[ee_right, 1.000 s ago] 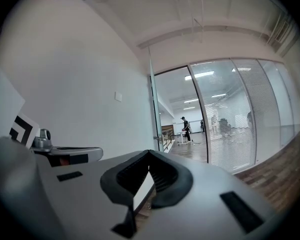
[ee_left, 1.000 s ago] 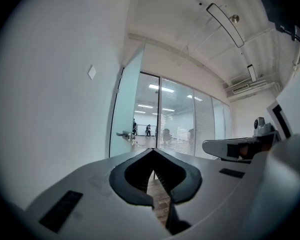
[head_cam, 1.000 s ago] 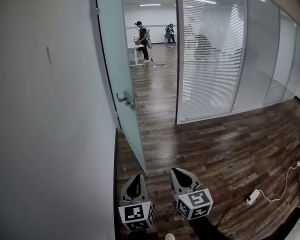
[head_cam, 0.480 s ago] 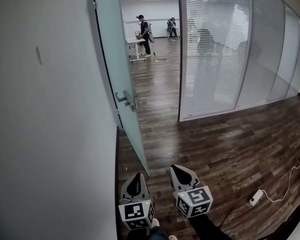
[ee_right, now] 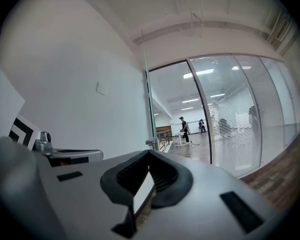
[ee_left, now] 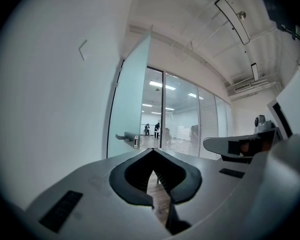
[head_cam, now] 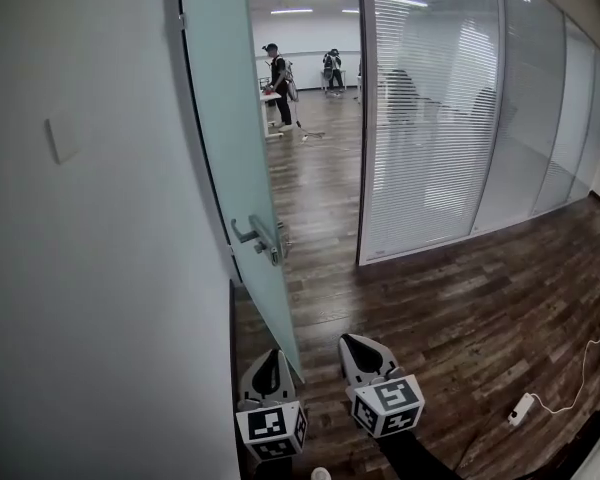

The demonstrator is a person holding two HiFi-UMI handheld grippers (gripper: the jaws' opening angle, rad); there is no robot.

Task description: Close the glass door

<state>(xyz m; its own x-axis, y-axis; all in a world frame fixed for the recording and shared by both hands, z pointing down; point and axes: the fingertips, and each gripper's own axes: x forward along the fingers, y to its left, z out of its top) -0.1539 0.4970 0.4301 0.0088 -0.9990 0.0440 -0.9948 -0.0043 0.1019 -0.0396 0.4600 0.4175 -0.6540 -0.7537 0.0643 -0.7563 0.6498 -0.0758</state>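
Observation:
The frosted glass door point(head_cam: 230, 158) stands open, swung out from the white wall toward me, its free edge reaching down to the floor just ahead of my grippers. Its metal lever handle point(head_cam: 262, 238) sticks out at mid height. My left gripper point(head_cam: 270, 360) is shut and empty, pointing level, right at the door's lower edge. The right gripper point(head_cam: 357, 345) is beside it, also shut and empty. In the left gripper view the door point(ee_left: 132, 99) and handle point(ee_left: 127, 137) lie ahead of the left gripper point(ee_left: 152, 152). In the right gripper view the door edge point(ee_right: 150, 109) rises ahead of the right gripper point(ee_right: 149, 153).
A white wall point(head_cam: 100, 298) with a switch plate point(head_cam: 62, 138) fills the left. A glass partition with blinds point(head_cam: 430, 118) runs along the right of the doorway. A power strip and cable point(head_cam: 526, 408) lie on the wood floor. Two people point(head_cam: 278, 83) stand far beyond the doorway.
Both grippers have moved forward together toward the door, staying shut. The door and its handle now look nearer and larger; the wall switch has slid lower in the head view.

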